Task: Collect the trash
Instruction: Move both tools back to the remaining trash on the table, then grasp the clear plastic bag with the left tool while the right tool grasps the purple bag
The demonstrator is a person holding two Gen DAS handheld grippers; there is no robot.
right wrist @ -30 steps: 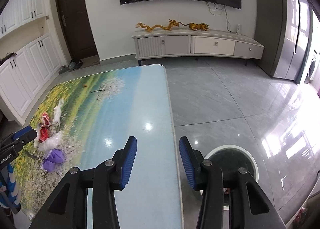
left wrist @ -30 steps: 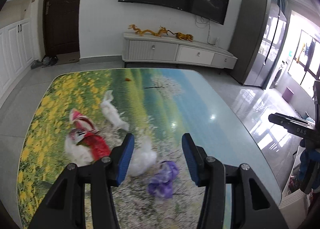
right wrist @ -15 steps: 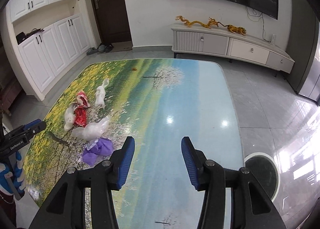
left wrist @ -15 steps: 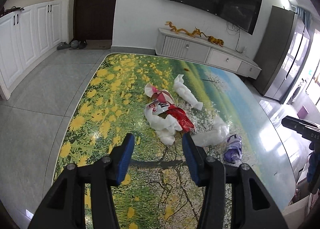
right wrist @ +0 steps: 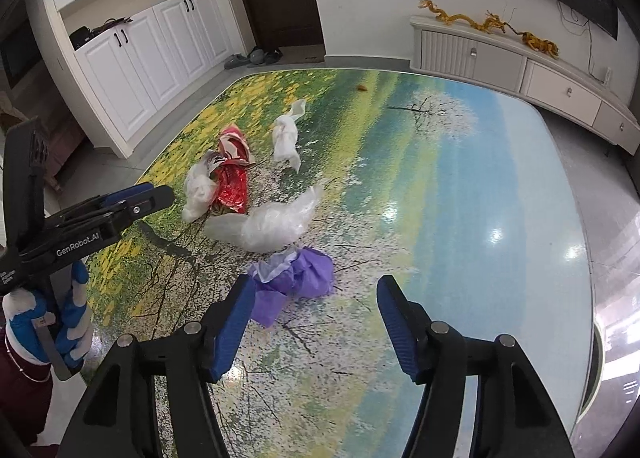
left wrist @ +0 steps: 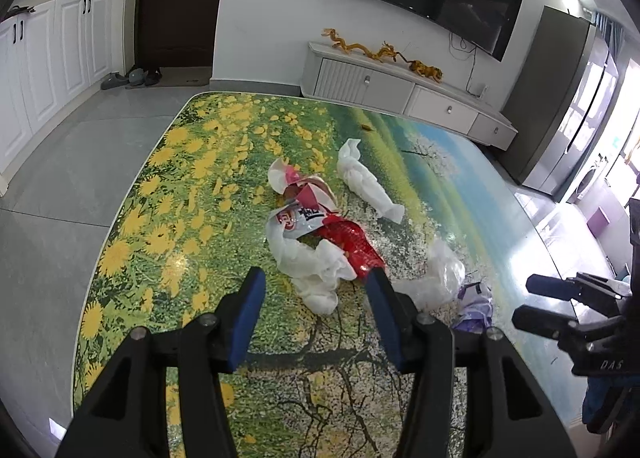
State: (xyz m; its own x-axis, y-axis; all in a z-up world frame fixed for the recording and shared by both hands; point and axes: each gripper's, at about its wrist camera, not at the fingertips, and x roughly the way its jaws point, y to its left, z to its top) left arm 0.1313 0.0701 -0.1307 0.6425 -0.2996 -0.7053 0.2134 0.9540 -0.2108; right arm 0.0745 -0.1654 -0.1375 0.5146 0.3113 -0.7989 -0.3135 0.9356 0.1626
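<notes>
Purple wrapper near the right hand-held gripper (jaws wide, empty), left hand-held gripper wide above white tissue, flower-print surface.

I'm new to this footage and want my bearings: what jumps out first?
A loud landscape-print table fills both views. Litter clusters toward its flowered end: a shiny red wrapper beside a crumpled white tissue, a clear plastic bag and purple paper nearest the right claw. Both claws, left claw included, hang open and empty.
</notes>
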